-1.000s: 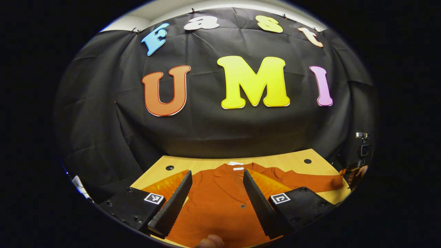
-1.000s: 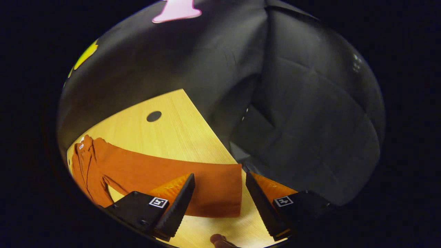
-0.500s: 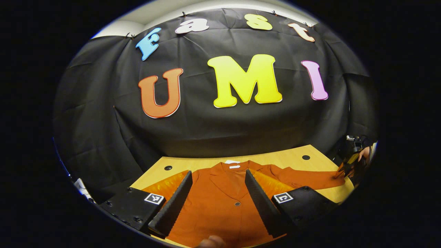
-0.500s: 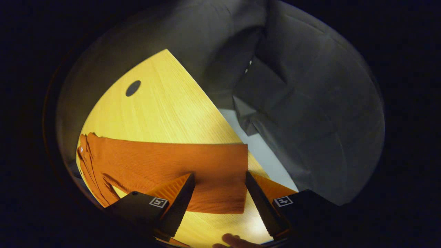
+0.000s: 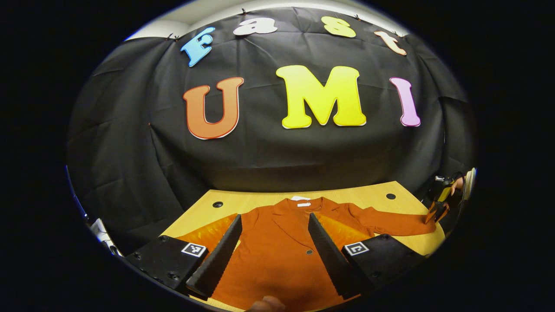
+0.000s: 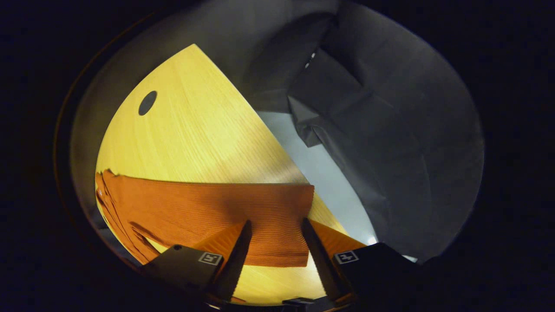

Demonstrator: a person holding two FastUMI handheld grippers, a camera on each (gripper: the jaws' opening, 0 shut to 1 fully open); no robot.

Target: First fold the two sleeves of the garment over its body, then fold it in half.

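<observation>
An orange button-front jacket (image 5: 277, 247) lies flat on the wooden table (image 5: 347, 197), collar toward the far wall. My left gripper (image 5: 274, 216) hovers open over its body, fingers wide apart with nothing between them. The jacket's right sleeve (image 5: 390, 225) stretches out to the table's right edge, where the right gripper (image 5: 433, 212) meets its cuff. In the right gripper view the sleeve (image 6: 208, 203) runs across the table (image 6: 195, 130), and my right gripper (image 6: 276, 222) is low over the cuff end. Its fingers straddle the cuff with a narrowed gap between them.
Round cable holes (image 5: 217, 204) (image 5: 391, 196) sit near the table's back corners, one also in the right gripper view (image 6: 147, 102). The table's right edge drops to pale floor (image 6: 321, 173) beside the black cloth. A fingertip (image 5: 269, 304) shows at the bottom of the left gripper view.
The right gripper has come down closer over the sleeve cuff and its fingers have drawn nearer together. The left gripper has only drifted slightly above the jacket's body.
</observation>
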